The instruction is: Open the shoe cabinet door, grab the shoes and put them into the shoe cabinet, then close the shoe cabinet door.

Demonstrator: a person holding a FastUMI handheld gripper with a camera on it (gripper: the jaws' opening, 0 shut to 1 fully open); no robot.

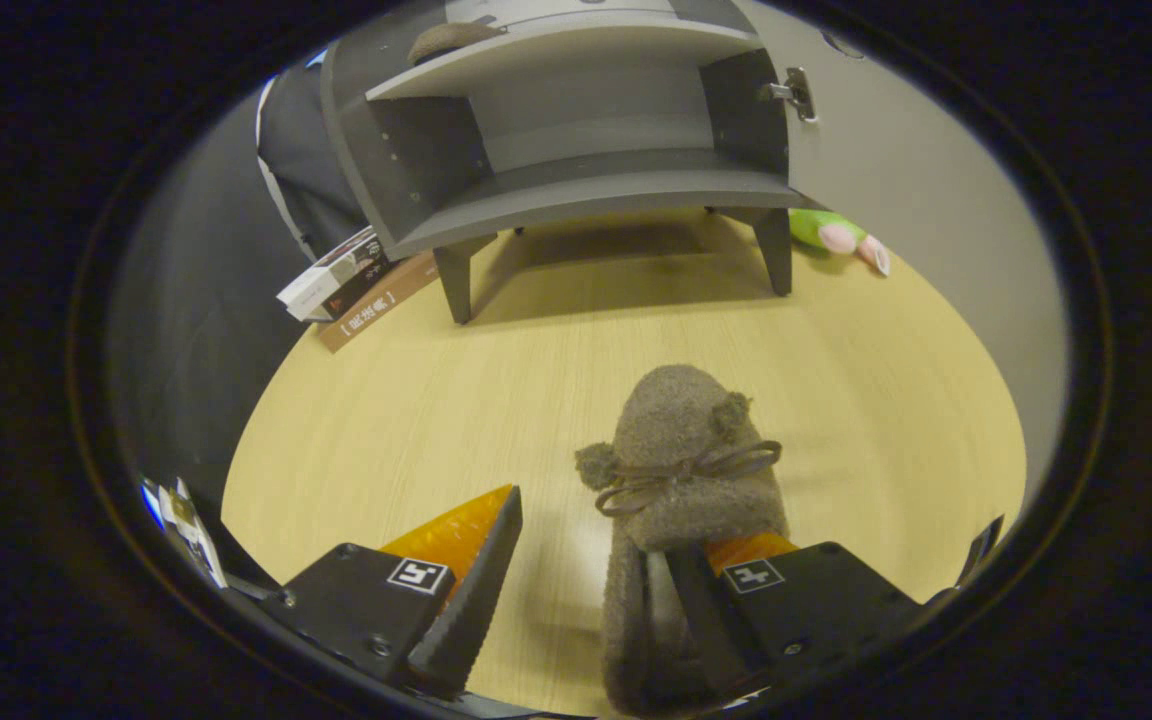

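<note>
One brown fuzzy shoe (681, 470) stands on the near part of the wooden table (436, 400), touching the right finger of the wide-open gripper (586, 560), toe aimed at the far cabinet (576, 150), whose door (896, 200) hangs open, seemingly ready for loading.

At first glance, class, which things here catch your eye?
A fuzzy brown slipper with a bow lies on the wooden table, against the right finger of the open claw. Beyond stands the grey shoe cabinet, door swung open.
</note>
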